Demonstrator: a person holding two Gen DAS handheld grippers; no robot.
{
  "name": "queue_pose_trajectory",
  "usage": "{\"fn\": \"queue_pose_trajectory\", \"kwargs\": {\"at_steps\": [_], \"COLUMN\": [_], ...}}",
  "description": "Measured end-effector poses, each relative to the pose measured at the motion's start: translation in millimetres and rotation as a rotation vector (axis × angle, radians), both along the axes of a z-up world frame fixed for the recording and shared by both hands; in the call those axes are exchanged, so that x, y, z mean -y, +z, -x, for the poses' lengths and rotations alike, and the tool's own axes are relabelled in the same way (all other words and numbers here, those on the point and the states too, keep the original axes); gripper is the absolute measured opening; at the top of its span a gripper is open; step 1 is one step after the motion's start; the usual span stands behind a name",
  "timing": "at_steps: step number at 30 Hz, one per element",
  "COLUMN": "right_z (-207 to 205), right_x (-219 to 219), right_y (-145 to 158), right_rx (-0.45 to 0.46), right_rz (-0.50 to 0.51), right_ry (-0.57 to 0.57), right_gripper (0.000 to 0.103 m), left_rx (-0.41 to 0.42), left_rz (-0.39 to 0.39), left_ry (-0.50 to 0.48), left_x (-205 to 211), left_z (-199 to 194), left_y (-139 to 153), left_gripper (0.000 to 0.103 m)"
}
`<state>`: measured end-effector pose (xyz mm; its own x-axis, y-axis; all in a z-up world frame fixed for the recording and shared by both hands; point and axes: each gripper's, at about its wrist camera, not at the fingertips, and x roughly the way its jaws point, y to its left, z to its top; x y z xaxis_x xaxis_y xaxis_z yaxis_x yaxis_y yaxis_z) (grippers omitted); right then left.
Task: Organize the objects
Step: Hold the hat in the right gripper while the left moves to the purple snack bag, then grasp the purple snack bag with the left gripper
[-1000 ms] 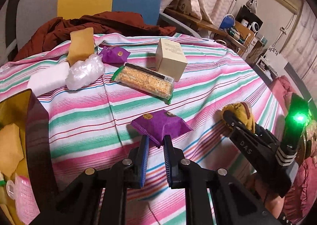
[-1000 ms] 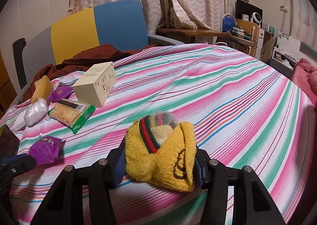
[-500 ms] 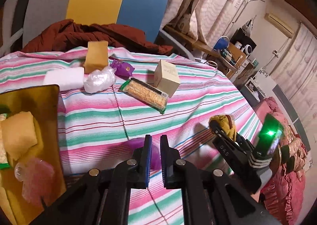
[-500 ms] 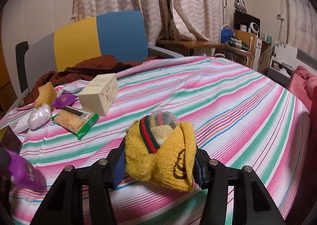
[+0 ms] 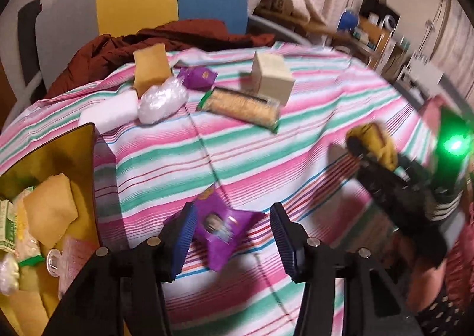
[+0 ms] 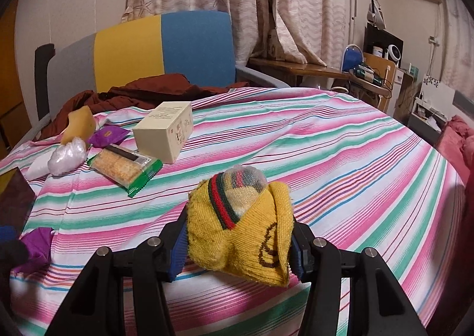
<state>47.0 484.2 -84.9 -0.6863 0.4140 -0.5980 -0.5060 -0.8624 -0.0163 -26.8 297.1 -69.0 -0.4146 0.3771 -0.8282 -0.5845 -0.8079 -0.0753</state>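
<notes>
Striped tablecloth (image 5: 243,155) covers the table. Gold box (image 5: 80,152) at near left edge, already holding packets. Far side: cream carton (image 5: 272,77), cracker pack (image 5: 243,106), clear plastic wad (image 5: 163,100), second purple pouch (image 5: 198,77).

Left gripper (image 5: 232,235) jaws have just been opening, now wide. Purple snack pouch (image 5: 219,226) sits between them, against the left pad, clear gap to the right pad; not pinched.

Right gripper (image 6: 238,242) at near right, narrow, clamped on a yellow sock bundle (image 6: 243,226) held above the cloth.

A second ago the left pads pinched the pouch's near corner; half a second ago it was lifted, jaws closed. Sock grip unchanged.
</notes>
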Motion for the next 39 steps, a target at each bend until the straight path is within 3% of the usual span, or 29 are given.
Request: {"fn": "queue_pose_trajectory", "kwargs": {"at_steps": [4,8,11,14,16,18,22,24,27,29,34,37,39], "right_z": [1,1,-2,-10,-20,-28,-41,-44,-46,-45,-40,-39,-41], "right_x": [0,-2,-6,-8,-7,-6,2,8,20,30,54,62,63], "right_y": [-1,-2,-2,-6,-5,-2,13,19,24,27,29,31,34], "right_rx": [0.005,0.006,0.016,0.033,0.022,0.002,-0.060,-0.071,-0.077,-0.082,-0.085,-0.089,-0.097], "right_rz": [0.004,0.022,0.082,0.164,0.204,0.223,0.258,0.266,0.281,0.301,0.317,0.318,0.319], "right_ry": [0.002,0.006,0.017,0.046,0.062,0.057,0.059,0.070,0.092,0.113,0.158,0.166,0.160], "right_gripper": [0.056,0.056,0.057,0.057,0.056,0.056,0.056,0.056,0.056,0.056,0.056,0.056,0.056], "left_rx": [-0.017,-0.064,-0.048,0.026,0.011,0.040,0.029,0.045,0.078,0.060,0.072,0.073,0.079], "left_rz": [0.050,0.170,0.161,0.176,0.197,0.159,0.122,0.062,-0.067,-0.100,-0.152,-0.137,-0.107], "left_ry": [-0.008,-0.059,-0.030,-0.006,-0.014,-0.022,-0.005,0.012,0.013,-0.003,-0.015,-0.004,-0.012], "left_x": [-5,-20,-15,-12,-16,-18,-14,-5,15,26,44,44,37], "left_z": [0,-7,-5,3,0,-2,-5,-5,-8,-14,-18,-16,-13], "left_y": [-3,-6,-4,-15,-20,-22,-22,-16,-2,7,9,6,4], "left_gripper": [0.054,0.057,0.060,0.063,0.062,0.051,0.046,0.033,0.029,0.013,0.010,0.011,0.026]}}
